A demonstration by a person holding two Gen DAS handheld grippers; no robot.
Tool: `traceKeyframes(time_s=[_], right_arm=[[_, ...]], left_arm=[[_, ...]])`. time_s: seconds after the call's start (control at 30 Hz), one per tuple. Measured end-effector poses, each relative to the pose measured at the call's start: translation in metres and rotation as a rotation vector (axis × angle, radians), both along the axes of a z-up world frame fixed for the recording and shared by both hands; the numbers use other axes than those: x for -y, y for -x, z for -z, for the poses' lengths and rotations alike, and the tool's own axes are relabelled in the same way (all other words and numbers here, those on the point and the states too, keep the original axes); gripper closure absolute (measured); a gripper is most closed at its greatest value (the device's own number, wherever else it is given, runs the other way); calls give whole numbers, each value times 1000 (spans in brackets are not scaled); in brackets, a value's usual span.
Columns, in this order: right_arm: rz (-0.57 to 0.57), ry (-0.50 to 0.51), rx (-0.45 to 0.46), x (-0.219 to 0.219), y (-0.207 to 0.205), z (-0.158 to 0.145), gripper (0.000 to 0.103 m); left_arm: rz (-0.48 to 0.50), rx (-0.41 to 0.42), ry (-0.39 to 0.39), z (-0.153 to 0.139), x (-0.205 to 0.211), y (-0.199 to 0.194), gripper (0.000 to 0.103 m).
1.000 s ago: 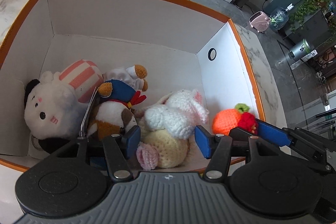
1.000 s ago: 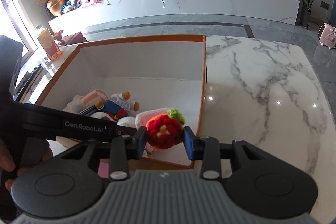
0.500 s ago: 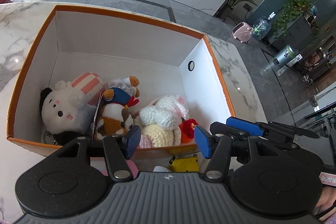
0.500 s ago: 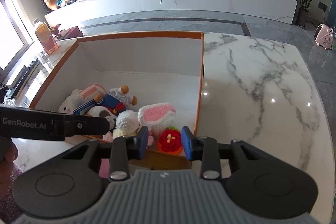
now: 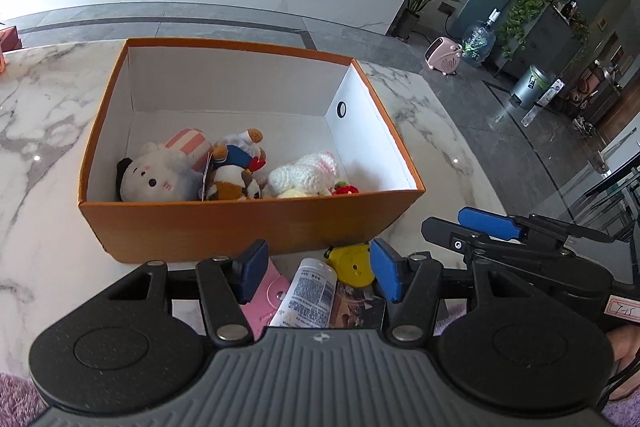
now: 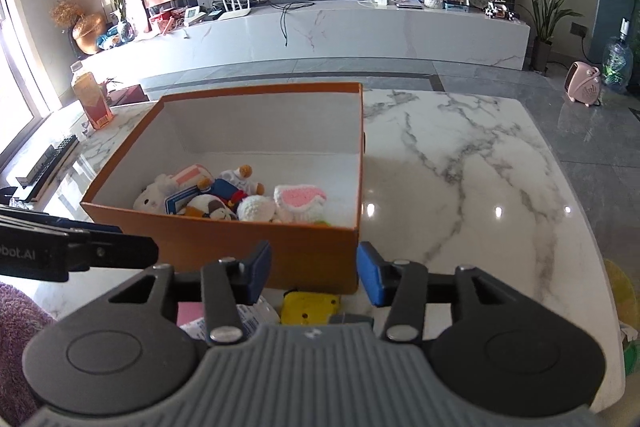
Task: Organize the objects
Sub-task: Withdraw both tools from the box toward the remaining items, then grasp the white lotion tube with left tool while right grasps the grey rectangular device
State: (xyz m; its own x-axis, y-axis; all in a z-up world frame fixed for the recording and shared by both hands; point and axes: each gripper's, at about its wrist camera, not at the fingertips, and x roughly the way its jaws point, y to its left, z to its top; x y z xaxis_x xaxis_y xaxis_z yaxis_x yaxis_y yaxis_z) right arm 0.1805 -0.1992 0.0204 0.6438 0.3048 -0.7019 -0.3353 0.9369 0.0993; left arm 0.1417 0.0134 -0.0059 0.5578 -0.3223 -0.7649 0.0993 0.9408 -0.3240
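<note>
An orange box [image 5: 248,223] [image 6: 312,251] stands on the marble table. It holds several plush toys: a white cat plush [image 5: 154,183], a calico plush [image 5: 232,187], a crocheted white bunny [image 5: 304,173] [image 6: 298,201] and a red crocheted strawberry [image 5: 346,190] by the near wall. My left gripper [image 5: 316,271] is open and empty, pulled back in front of the box. My right gripper [image 6: 312,273] is open and empty, also in front of the box. Under them lie a white tube [image 5: 310,297], a yellow toy [image 5: 352,263] [image 6: 310,309] and a pink card [image 5: 266,301].
The marble table [image 6: 460,187] stretches to the right of the box. An orange carton [image 6: 92,101] stands at the table's far left. A purple cloth [image 6: 16,311] lies at the near left edge. A floor and TV bench lie beyond.
The right gripper opened and let the red strawberry fall into the box. Both grippers drew back and up from the box to its near side.
</note>
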Motion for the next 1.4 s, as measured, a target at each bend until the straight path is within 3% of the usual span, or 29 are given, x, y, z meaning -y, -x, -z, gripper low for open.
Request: traceKeyframes(time_s=[0.3, 0.4, 0.67, 0.87, 0.97, 1.23, 1.4], right_arm=[[71, 32, -49, 20, 23, 28, 42], [87, 30, -69, 25, 25, 37, 42], [83, -17, -115, 30, 24, 53, 41], [72, -23, -140, 27, 19, 59, 41], [69, -10, -151, 25, 17, 62, 41], [75, 15, -154, 23, 16, 66, 49], [65, 15, -175, 21, 13, 70, 56]], left_arm=[[-12, -24, -87, 18, 10, 21, 34], [-17, -38, -83, 30, 10, 25, 28], [-71, -115, -81, 65, 4, 34, 26], [-79, -151, 29, 78, 1, 34, 26], [-91, -154, 57, 81, 2, 33, 33], [-104, -183, 43, 88, 10, 27, 52], [-119, -179, 45, 92, 11, 28, 73]])
